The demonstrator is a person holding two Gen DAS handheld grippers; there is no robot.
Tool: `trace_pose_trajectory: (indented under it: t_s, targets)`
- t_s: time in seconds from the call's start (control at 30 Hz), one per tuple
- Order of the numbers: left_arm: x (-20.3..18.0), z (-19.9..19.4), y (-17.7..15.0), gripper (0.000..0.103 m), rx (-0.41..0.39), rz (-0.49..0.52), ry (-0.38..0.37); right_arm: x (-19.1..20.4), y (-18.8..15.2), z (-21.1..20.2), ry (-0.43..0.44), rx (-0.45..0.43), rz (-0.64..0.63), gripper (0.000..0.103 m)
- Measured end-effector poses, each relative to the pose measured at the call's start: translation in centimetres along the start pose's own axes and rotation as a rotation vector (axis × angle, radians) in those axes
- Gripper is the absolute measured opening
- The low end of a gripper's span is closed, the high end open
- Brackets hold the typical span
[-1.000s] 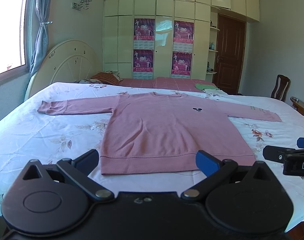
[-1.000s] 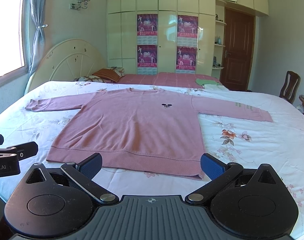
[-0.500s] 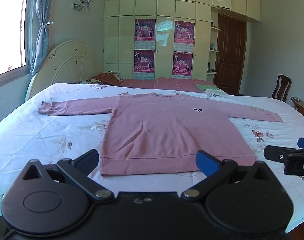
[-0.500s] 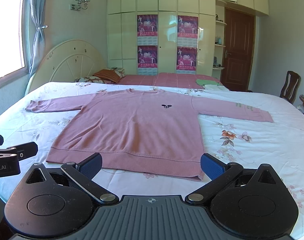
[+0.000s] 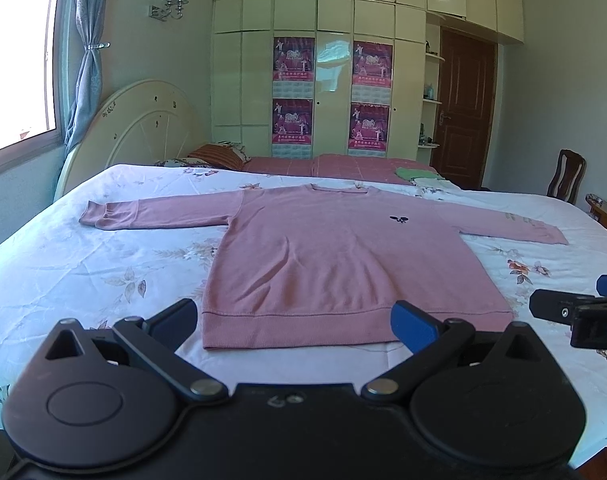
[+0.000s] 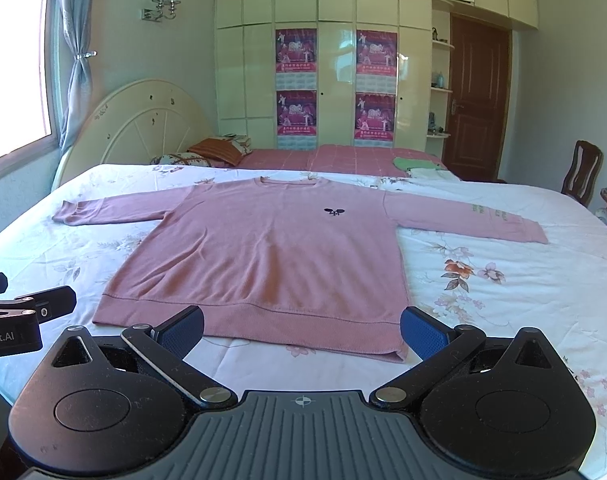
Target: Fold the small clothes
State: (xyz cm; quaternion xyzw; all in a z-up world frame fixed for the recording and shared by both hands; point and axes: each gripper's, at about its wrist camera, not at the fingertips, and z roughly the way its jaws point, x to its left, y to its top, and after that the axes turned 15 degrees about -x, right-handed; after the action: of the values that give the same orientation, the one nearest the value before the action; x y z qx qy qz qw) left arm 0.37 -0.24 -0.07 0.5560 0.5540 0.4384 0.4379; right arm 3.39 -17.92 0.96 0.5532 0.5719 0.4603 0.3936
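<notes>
Floral bedsheet (image 5: 83, 264), wardrobe posters (image 6: 296, 51), wooden chair (image 6: 583, 172).

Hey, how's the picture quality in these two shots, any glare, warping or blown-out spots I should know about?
Left wrist view: the window is blown out white, the wardrobe doors show glare, and fisheye warping bends the walls. Right wrist view: the same washed-out window and glossy reflections; the pink sweater is sharp and evenly lit, with dark vignetting in the upper corners.
</notes>
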Motion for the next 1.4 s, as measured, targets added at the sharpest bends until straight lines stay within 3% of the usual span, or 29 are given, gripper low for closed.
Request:
trace_pose_trajectory:
  t_s: [0.87,1.0,1.13,1.3,1.4]
  targets:
    - [0.3,1.0,0.1,0.103,0.01,-0.032,-0.018,0.0,0.0,0.6,-0.014,0.003,0.002,0.103]
    - [0.7,2.8,0.6,0.103,0.01,-0.095,-0.08,-1.2,0.4,1.1,-0.064,-0.017,0.006,0.103]
    - [0.0,5.1,1.3,0.103,-0.03,-0.095,-0.112,-3.8,1.6,2.4,-0.13,-0.052,0.026,0.103]
    - [-0.8,10.5,2.0,0.103,-0.011,-0.09,-0.135,-9.0,2.7,6.7,-0.181,-0.079,0.166,0.103]
    - [-1.4,15.0,2.3,0.103,0.02,-0.078,-0.114,-12.4,2.6,11.3,-0.164,0.041,0.253,0.103]
